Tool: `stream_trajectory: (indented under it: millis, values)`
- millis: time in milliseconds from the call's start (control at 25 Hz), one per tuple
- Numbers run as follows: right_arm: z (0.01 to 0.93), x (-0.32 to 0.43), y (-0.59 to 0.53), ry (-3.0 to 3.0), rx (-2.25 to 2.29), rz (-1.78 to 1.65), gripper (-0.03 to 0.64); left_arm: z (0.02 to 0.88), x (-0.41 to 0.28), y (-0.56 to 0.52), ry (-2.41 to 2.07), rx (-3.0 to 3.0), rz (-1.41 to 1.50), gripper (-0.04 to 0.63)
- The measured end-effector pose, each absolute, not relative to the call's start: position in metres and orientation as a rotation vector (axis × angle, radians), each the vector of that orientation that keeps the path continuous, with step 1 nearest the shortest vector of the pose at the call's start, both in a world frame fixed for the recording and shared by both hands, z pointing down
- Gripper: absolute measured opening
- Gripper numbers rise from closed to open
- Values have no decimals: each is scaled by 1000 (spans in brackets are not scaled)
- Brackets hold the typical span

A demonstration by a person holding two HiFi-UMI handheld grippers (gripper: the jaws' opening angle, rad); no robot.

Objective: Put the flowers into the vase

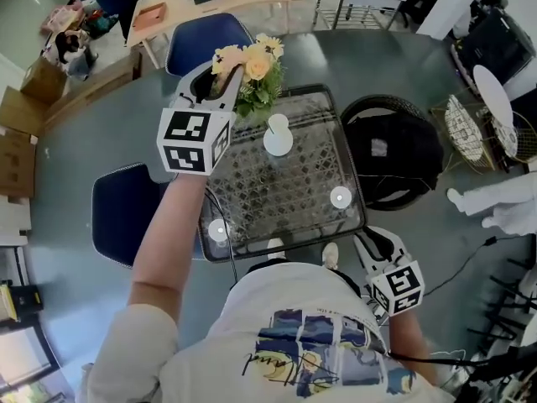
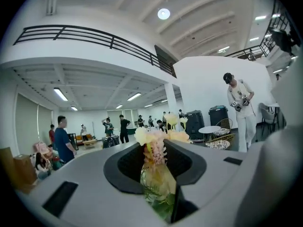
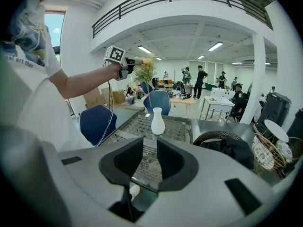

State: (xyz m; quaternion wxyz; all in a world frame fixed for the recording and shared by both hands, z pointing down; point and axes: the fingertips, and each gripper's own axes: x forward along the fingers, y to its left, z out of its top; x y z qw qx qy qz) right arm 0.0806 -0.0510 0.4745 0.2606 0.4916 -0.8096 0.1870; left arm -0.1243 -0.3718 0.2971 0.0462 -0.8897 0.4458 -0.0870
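Glass table (image 1: 351, 162) bears white vase (image 1: 278, 135); left tool (image 1: 225, 81) grips flowers (image 1: 253, 64).

Yellow and peach flowers (image 1: 252, 64) with green leaves, held aloft; white bulbous vase (image 1: 278, 137) upright on the glass table (image 1: 289, 190).
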Motion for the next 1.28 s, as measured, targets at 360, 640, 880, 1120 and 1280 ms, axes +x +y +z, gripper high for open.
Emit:
stream_trajectory:
  millis: [360,640,880,1120,1280]
  values:
    - [474,105,-41,-2131,1416,542,87,331,-74,-400,1302,-2630,-322,126]
    - [480,115,-38,-2108,1440,568,87,397,-51,-397,1224,-2629,-411,126]
    - [482,125,-37,-2122,1421,556,87,476,-39,-378,1193,-2706,-571,201]
    - [482,117,-43,-2165,1378,531,87,477,-49,-361,1203,-2749,-565,282]
    - [483,116,-44,-2220,1324,505,87,456,-60,-336,1259,-2755,-498,284]
